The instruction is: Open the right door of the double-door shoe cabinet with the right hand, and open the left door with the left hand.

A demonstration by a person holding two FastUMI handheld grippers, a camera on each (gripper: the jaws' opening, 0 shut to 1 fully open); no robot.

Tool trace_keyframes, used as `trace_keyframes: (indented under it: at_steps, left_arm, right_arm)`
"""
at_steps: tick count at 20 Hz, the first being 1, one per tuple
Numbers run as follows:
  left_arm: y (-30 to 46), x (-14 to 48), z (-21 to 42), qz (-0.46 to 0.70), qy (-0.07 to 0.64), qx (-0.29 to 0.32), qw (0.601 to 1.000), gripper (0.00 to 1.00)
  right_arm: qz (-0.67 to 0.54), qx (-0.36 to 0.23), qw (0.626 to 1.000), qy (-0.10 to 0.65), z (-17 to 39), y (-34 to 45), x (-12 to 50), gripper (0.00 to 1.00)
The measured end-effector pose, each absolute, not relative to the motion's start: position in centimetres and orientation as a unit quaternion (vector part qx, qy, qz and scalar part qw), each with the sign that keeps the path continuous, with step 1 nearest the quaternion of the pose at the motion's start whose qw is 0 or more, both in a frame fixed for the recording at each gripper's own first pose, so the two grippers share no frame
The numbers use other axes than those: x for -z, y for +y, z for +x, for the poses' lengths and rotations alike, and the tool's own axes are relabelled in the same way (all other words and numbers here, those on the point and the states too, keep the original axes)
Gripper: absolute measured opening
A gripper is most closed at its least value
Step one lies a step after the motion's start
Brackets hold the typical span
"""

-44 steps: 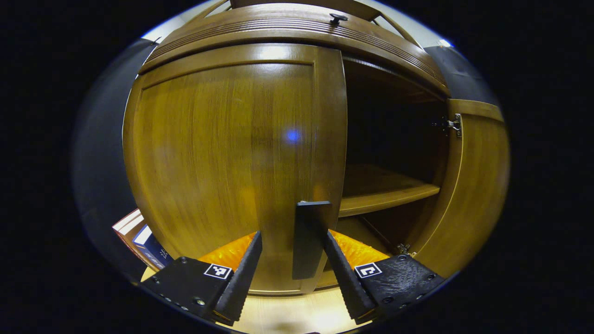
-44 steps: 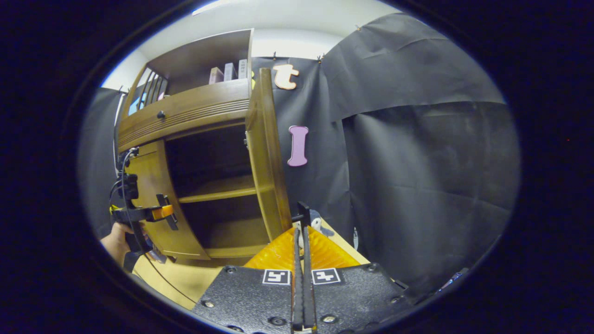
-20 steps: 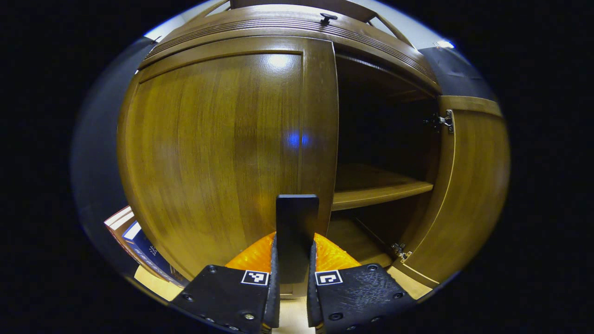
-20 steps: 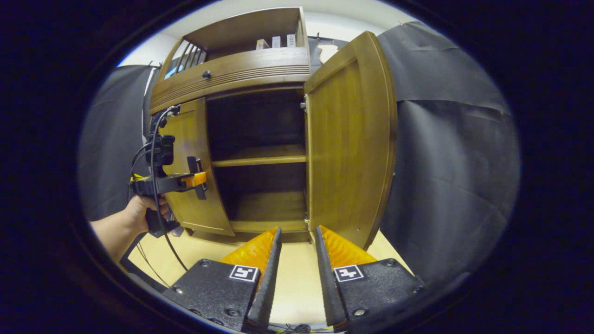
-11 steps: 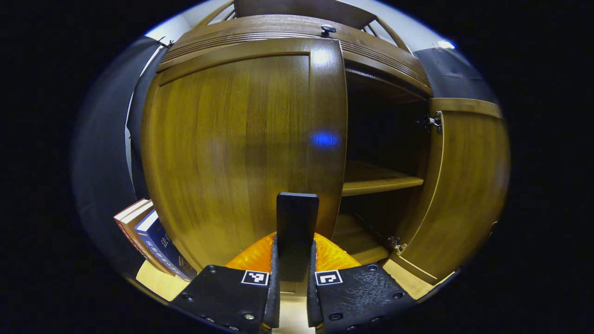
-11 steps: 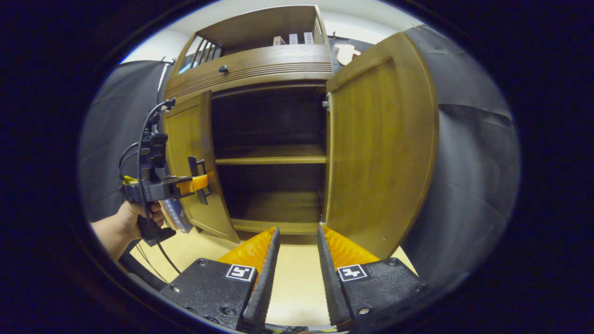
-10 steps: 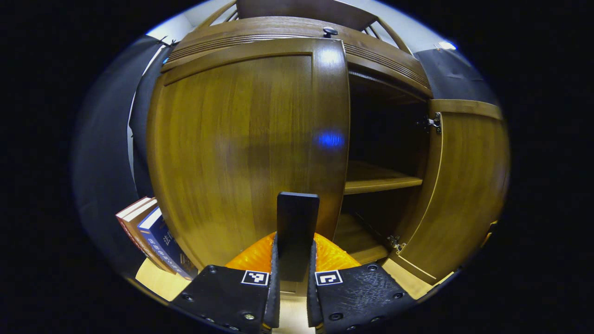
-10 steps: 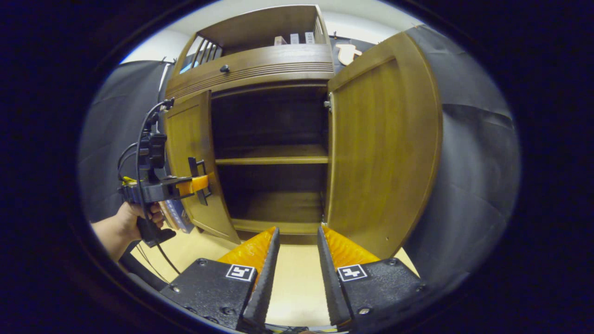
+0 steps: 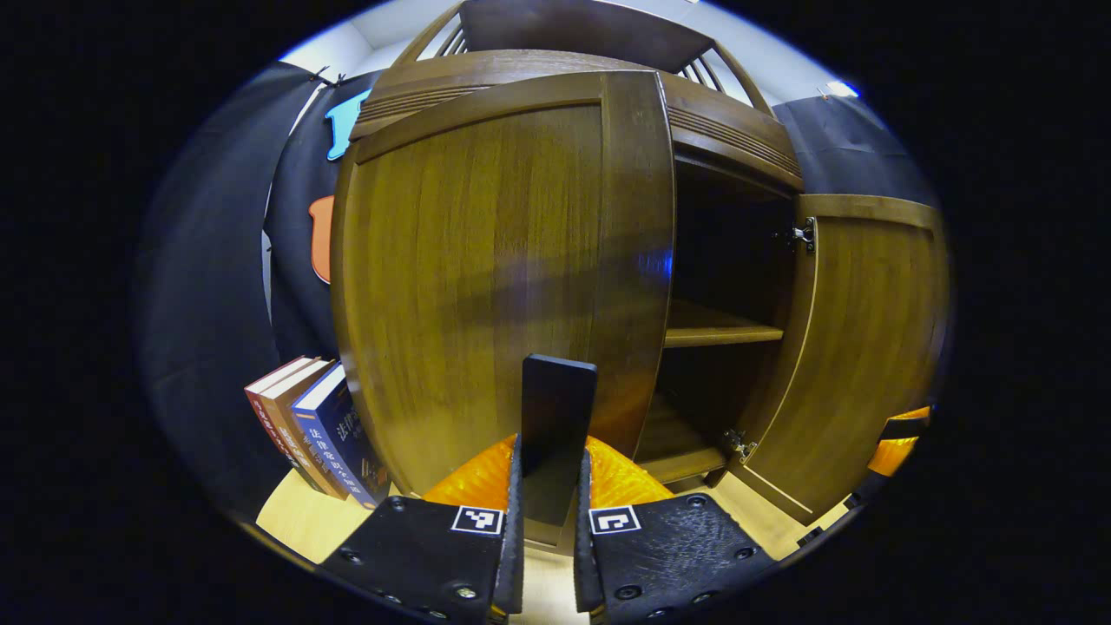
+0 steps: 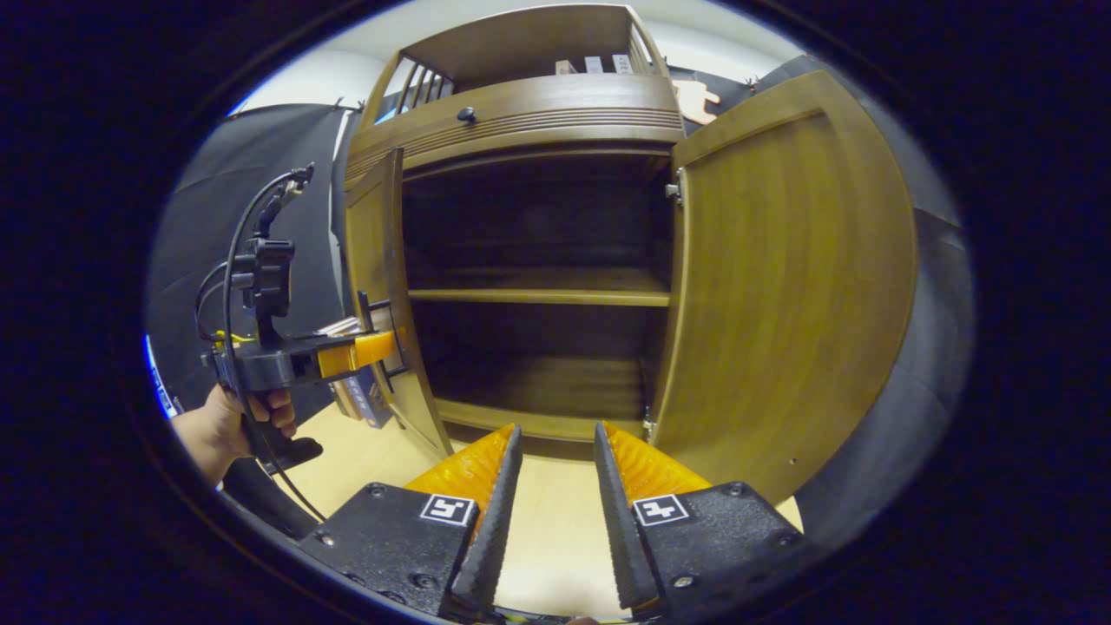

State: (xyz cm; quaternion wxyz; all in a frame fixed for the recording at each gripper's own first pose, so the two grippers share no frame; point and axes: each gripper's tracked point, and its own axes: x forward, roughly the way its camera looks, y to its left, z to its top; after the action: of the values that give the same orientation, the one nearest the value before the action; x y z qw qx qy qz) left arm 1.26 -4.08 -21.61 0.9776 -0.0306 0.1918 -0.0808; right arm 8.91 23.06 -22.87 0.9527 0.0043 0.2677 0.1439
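Left gripper view, speaker one: the left gripper [image 9: 547,486] has its fingers pinched on the dark handle [image 9: 555,425] of the left door [image 9: 486,260], which is swung partly out from the shoe cabinet [image 9: 608,69]. Books [image 9: 317,425] lean just beside the cabinet's left side.

Speaker two: From the right gripper view I see that left door [image 10: 382,286] edge-on, roughly halfway open, with the left gripper [image 10: 382,343] and the hand [image 10: 234,425] holding it at the door's free edge. The right door [image 10: 781,286] stands wide open, and the right gripper [image 10: 551,495] hangs free in front of the cabinet, fingers spread a little, touching nothing.

One: How will the door handle?

Two: I'd judge it a stiff wooden panel on metal hinges, so it should swing in an arc rather than flex. The handle at the free edge is the right place to hold: best leverage, farthest from the hinge.

One: Slippery?

Two: The handle looks smooth, though the fisheye makes its shape hard to read, so I may be wrong. A pull that follows the arc should keep the pinch from sliding off.
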Motion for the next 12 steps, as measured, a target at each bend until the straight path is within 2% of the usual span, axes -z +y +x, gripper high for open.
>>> trace_keyframes:
  at_steps: [5,12]
  left_arm:
    - [-2.7,21.3,-0.5,-0.028,0.190,0.065,0.979,0.22]
    - [-0.8,20.6,-2.9,-0.028,0.191,0.044,0.980,0.22]
  right_arm:
    - [0.006,-0.159,0.949,0.271,9.9,24.0,23.4,0.55]
    - [0.010,-0.178,0.944,0.278,10.9,25.5,23.9,0.53]
